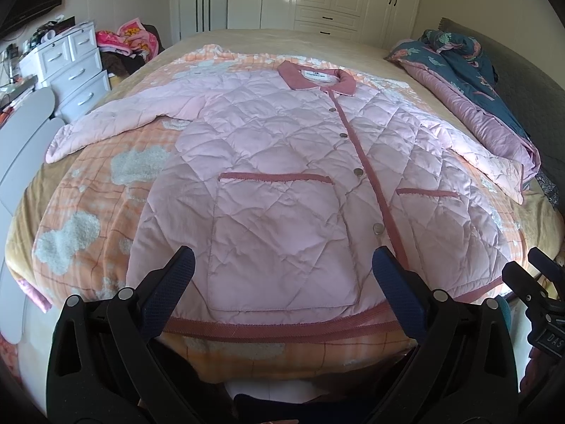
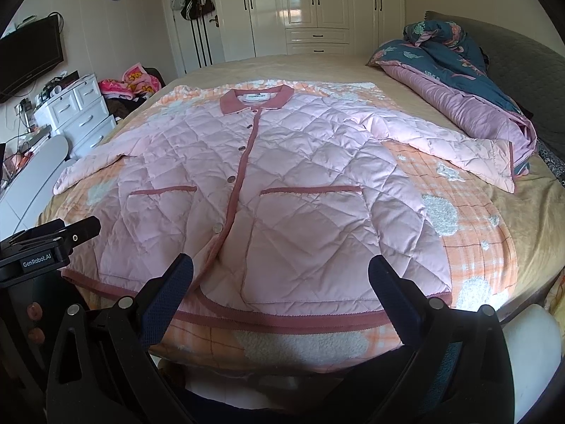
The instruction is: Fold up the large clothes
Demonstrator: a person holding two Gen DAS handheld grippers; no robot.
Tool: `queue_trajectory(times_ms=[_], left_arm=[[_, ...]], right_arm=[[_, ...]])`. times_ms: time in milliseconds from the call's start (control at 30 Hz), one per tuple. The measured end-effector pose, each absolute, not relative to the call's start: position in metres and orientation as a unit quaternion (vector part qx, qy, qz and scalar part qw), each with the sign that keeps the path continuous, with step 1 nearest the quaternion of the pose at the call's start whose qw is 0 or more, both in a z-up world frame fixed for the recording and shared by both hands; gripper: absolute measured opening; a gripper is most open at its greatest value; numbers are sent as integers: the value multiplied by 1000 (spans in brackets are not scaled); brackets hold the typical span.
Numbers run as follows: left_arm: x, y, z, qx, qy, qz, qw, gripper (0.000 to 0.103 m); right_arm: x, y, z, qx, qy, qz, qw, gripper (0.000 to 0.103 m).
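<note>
Left gripper (image 1: 282,272): jaws spread wide, nothing between them. Both dark blue pads (image 1: 173,282) hang over the near hem of the pink quilted jacket (image 1: 282,162); whether they touch the fabric cannot be told from this view. Hem trim (image 1: 282,330) runs across just below the fingertips.

Right gripper (image 2: 280,272): jaws likewise spread wide, holding nothing. Its pads (image 2: 395,293) sit above the hem band on the other half of the jacket; contact not determinable. In the left wrist view the right gripper's body shows at the far right edge, beside the jacket's hem corner; in the right wrist view the left gripper's body shows at the left edge, just beside the opposite hem corner.

Jacket: lies flat, front up, buttoned, straight ahead of both grippers, hem nearest, collar (image 2: 256,99) farthest. Dark pink placket (image 1: 367,176) runs from collar to hem, between the two grippers. One patch pocket (image 1: 279,240) directly ahead of the left gripper, the other (image 2: 310,240) directly ahead of the right. Sleeves extend out to either side: left sleeve (image 1: 106,123), right sleeve (image 2: 452,148).

Under the jacket: orange checked blanket (image 2: 469,247) on the bed (image 2: 300,67). Beyond the right sleeve, a rumpled blue floral quilt (image 2: 455,67). White drawer unit (image 1: 74,67) off to the left; white wardrobe (image 2: 310,7) behind.
</note>
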State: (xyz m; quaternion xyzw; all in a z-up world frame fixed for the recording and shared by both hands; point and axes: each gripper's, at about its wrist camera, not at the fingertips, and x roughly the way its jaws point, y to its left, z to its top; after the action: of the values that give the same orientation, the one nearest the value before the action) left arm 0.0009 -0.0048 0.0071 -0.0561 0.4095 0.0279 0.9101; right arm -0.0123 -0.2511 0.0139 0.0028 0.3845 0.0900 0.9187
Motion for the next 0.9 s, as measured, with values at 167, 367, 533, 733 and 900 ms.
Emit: queue_trajectory(times_ms=[167,367,533,733,900], left_arm=[[3,-6,8,-56,410,27,910,94],[1,-7,8,-56,412,25,909,94],[1,-8,8,-57,412,22,909,94],[8,-8,4,-57,414,14,908,94],[17,-6,6,-57,413,11,909,94]], right_arm=[[-12,-251,14,3,385,91,919,99],[-12,-251,13,3,386,90,918,99],[-12,-251,13,2,386,90,918,99],[-10,-250,12,-1,388,86,918,99],[1,-247,12,-7,390,80,917,99]])
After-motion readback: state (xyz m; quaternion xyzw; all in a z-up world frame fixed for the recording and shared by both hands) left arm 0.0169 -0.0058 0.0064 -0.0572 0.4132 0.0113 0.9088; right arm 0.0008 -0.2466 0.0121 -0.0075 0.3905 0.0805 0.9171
